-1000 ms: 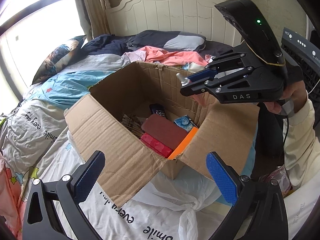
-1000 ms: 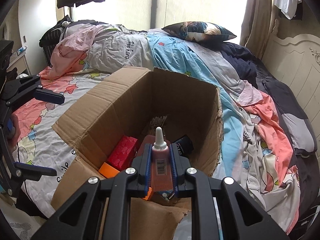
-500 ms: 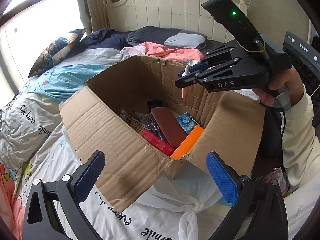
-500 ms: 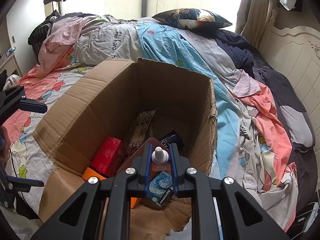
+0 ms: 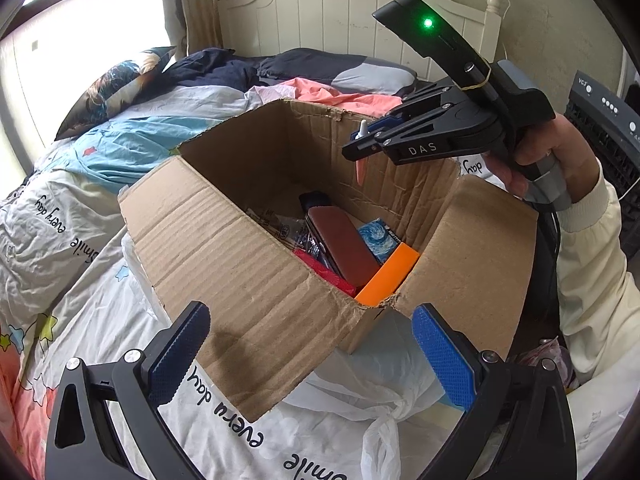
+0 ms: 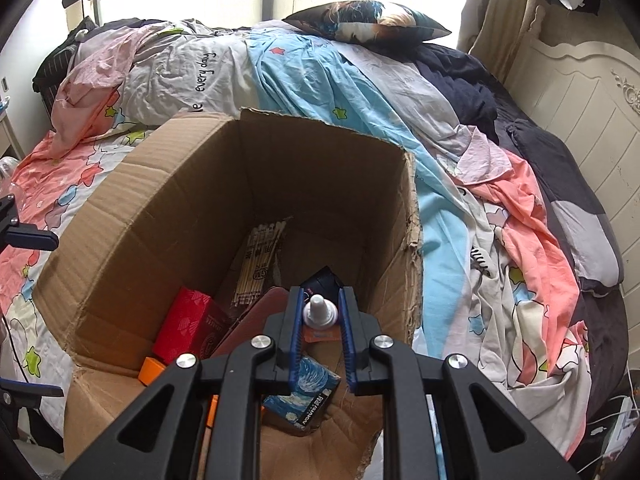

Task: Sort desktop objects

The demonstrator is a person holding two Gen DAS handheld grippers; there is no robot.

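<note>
Two blue-padded right fingers (image 6: 319,334) pinch a plastic bottle (image 6: 319,312); left fingers (image 5: 312,356) gape empty.

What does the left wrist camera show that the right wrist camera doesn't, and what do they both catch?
Only the left wrist view: the person's hand on the right gripper's handle, the orange block's full length, and a white plastic bag under the cardboard box.

Only the right wrist view: the bundle of wooden sticks laid out clearly and the red box's patterned face.

Both: the box on the bed, the starry-night packet inside, and the right gripper shut on a small pink glue bottle above the box.
</note>
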